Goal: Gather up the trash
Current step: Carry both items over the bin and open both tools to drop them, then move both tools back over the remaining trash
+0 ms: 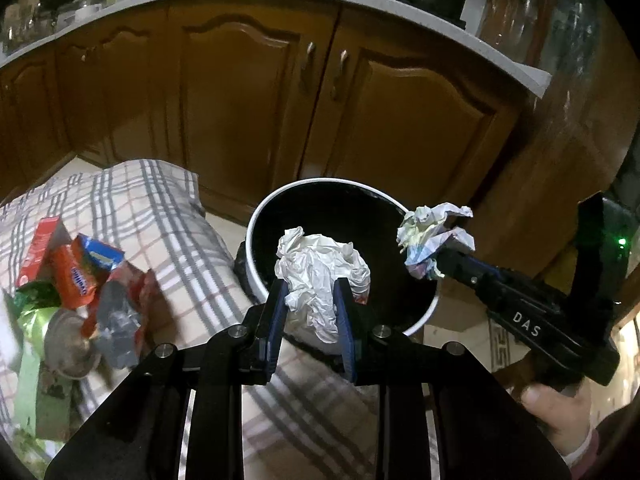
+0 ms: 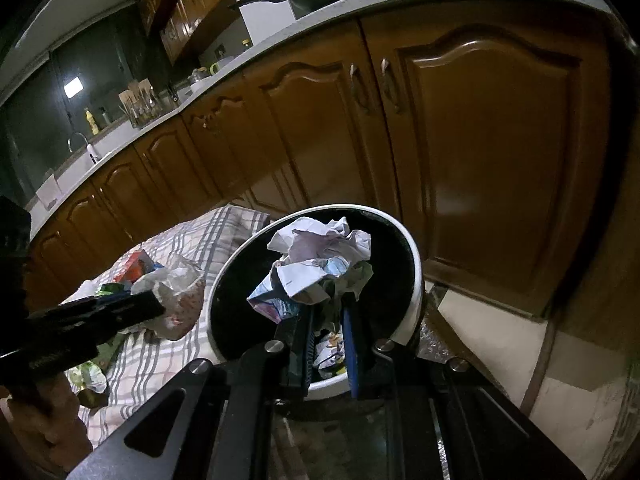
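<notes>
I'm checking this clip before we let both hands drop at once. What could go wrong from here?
1. The printed paper wad in the right gripper hangs right at the bin rim; released there, it might fall outside.
2. The white crumpled wrapper in the left gripper is light and springy, so it could cling to a pad.

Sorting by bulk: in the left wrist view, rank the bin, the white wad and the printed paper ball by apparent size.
1. Bin, clearly largest.
2. White wad in the left gripper, though nearness inflates it.
3. Printed paper ball in the right gripper.
</notes>
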Demonstrator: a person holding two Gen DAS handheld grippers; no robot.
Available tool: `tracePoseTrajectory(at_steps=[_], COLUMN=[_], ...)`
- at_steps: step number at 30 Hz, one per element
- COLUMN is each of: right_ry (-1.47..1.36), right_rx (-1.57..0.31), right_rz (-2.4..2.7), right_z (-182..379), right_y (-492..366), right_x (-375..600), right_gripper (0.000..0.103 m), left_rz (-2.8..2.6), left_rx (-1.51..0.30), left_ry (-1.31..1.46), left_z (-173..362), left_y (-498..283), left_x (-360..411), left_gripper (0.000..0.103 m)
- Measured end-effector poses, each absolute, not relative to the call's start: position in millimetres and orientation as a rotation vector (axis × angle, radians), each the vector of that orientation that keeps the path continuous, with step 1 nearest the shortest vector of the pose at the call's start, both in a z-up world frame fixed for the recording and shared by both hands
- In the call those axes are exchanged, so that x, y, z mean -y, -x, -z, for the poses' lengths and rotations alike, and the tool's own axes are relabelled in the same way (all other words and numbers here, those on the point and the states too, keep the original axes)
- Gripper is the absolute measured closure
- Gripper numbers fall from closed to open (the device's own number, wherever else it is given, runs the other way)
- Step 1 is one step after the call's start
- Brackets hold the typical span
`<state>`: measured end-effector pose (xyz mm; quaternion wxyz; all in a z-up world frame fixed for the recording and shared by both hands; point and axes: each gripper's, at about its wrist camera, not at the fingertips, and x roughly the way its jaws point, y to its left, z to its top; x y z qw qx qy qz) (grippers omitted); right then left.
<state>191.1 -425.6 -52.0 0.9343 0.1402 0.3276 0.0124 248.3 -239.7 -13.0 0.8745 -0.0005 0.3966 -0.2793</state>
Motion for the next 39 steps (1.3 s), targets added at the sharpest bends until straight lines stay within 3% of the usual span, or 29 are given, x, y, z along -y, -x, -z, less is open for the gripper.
tracePoseTrajectory(at_steps=[14,18,21,23,24,27,34,39], right_ry=[-0.271,-0.269,-0.272,-0.277,-0.279,-0.294,-0.324,-0.35], right_rx=[-0.718,-0.73,-0.74,-0.735,-0.732,-0.721,-0.682,-0.663], right_rz=[-0.017,-0.015,-0.02,-0.024,-0.024,-0.023,-0.04,-0.063], right_z=[63.5,66.1,68.1,67.8,68.0,66.4,58.1,54.4], right_y=[-212.1,-218.3,-220.6,-219.9,-218.4,-212.6,-195.2,-183.1], right_x=[433.3,434.8,435.6,436.6,437.1,438.5,431.0,418.1], right_gripper=[0.086,0.083,0.072,0.056,0.055,0.053,0.032,0.024], left_rz=[0.576,0.568,0.564,0.559,0.558,0.549,0.523,0.497], left_rx=[-0.874,-0.88,-0.882,-0.876,-0.875,-0.869,-0.854,-0.846], left_ry=[-0.031,-0.034,-0.037,-0.037,-0.035,-0.021,0.019,0.04], left_z=[27.5,29.1,28.8,27.9,28.0,25.7,20.7,20.7], left_y=[-266.6,-271.1,-270.8,-270.2,-270.9,-269.6,-255.4,-238.5], left_x=[263.2,265.2,268.3,267.7,267.0,261.0,233.1,208.6], left_gripper=[0.079,0.074,0.056,0.051,0.049,0.046,0.041,0.039])
